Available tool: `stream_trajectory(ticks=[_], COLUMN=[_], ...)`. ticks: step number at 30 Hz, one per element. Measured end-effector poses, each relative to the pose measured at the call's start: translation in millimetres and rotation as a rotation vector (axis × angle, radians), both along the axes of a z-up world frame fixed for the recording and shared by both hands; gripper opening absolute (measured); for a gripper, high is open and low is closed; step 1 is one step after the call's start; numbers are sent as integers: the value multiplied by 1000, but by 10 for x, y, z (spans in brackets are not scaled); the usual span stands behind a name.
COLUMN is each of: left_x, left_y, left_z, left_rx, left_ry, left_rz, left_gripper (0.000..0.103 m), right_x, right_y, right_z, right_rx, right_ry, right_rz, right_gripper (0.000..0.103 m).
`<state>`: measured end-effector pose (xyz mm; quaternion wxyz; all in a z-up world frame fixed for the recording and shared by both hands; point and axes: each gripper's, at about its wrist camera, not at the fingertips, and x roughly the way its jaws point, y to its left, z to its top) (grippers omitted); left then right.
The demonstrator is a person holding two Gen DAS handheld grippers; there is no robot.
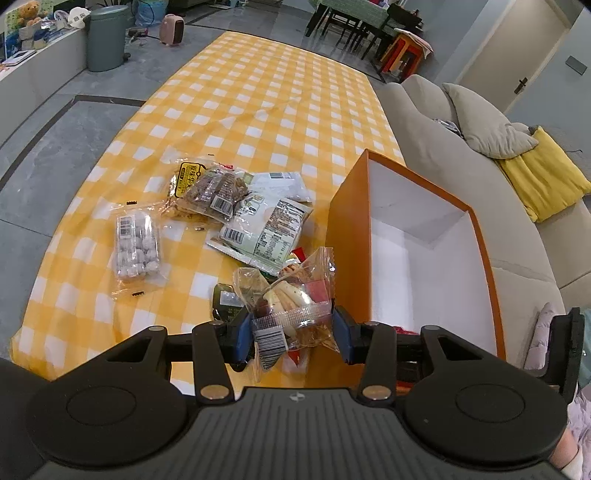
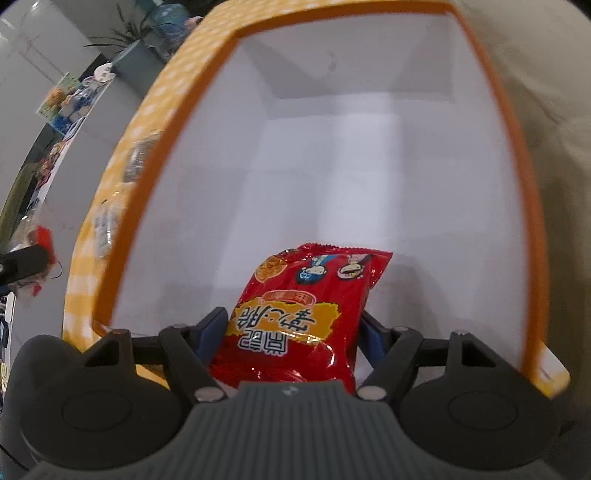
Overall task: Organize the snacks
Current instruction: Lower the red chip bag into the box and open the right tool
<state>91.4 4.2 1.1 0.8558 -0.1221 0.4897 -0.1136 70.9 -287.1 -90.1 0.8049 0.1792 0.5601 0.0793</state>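
Observation:
My left gripper (image 1: 293, 334) is shut on a clear snack packet (image 1: 291, 302) with white and red pieces, held just left of the orange box (image 1: 347, 236), whose inside is white. My right gripper (image 2: 291, 332) is shut on a red snack bag (image 2: 295, 314) and holds it over the box's white inside (image 2: 332, 166). On the yellow checked tablecloth (image 1: 258, 110) lie a clear packet of grey pieces (image 1: 136, 245), a brown snack packet (image 1: 207, 192), a white and green packet (image 1: 262, 229) and a dark packet (image 1: 225, 301) under my left fingers.
A beige sofa (image 1: 443, 155) with grey and yellow cushions (image 1: 543, 177) runs along the table's right side. A green bin (image 1: 107, 37) and a pink heater (image 1: 171, 29) stand on the floor at the far left. Dark chairs (image 1: 351, 26) stand beyond the table.

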Motion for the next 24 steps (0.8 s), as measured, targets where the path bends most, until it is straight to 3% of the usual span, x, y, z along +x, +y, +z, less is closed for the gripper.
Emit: stream_trajectory(ticks=[5,8,12,18,21,24], left_x=[-16,-23,-39,-54,-62,-78], left_y=[20,25,23,17,18,13], left_z=[7,19,31,41,45,65], left_rx=[-10,-19,-15,-10,-12,-14], left_ry=[-3,-5,-11,-13,-15,-17], left_rz=[-1,-2,-6,-9,-12,-17], left_gripper=[50,50,50,51,51,51], right_x=[-97,-101,-95,-4,29,69], right_y=[-178,-312,-140,190,210,237], right_z=[2,32,119,85,22,-5], right_rx=[-83,-22,62,70,58,56], right_ry=[-1,-13,-59,-37,4,6], right_rz=[-4,-78,-14,66,43,33], right_gripper=[72,72,72,74,81,81])
